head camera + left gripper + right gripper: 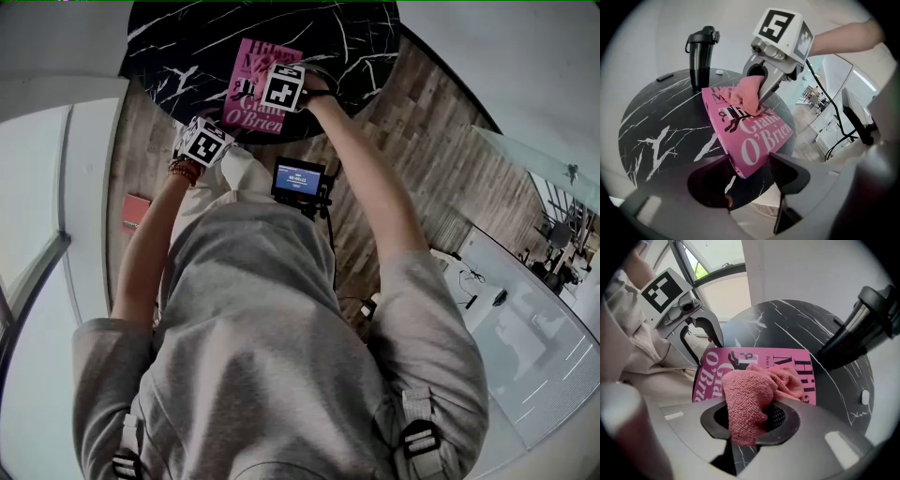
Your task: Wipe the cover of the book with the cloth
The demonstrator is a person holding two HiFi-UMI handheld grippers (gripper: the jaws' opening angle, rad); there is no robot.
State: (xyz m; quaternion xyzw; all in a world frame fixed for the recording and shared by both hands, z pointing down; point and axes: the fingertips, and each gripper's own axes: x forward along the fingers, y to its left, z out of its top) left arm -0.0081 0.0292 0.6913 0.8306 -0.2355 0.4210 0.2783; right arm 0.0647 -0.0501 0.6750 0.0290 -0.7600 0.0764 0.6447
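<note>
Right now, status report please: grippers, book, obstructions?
Left gripper open, fingers astride the pink paperback book's corner. Right gripper shut on the pink terry cloth, pressed to its cover. Black lidded flask stands beyond, off the cover.

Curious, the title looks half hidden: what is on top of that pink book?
A crumpled pink terry cloth, clamped in the right gripper, rests on the pink paperback book; the print beneath it is hidden.

The pink book cover reads "O'Brien" below a partly covered "Gian".
</note>
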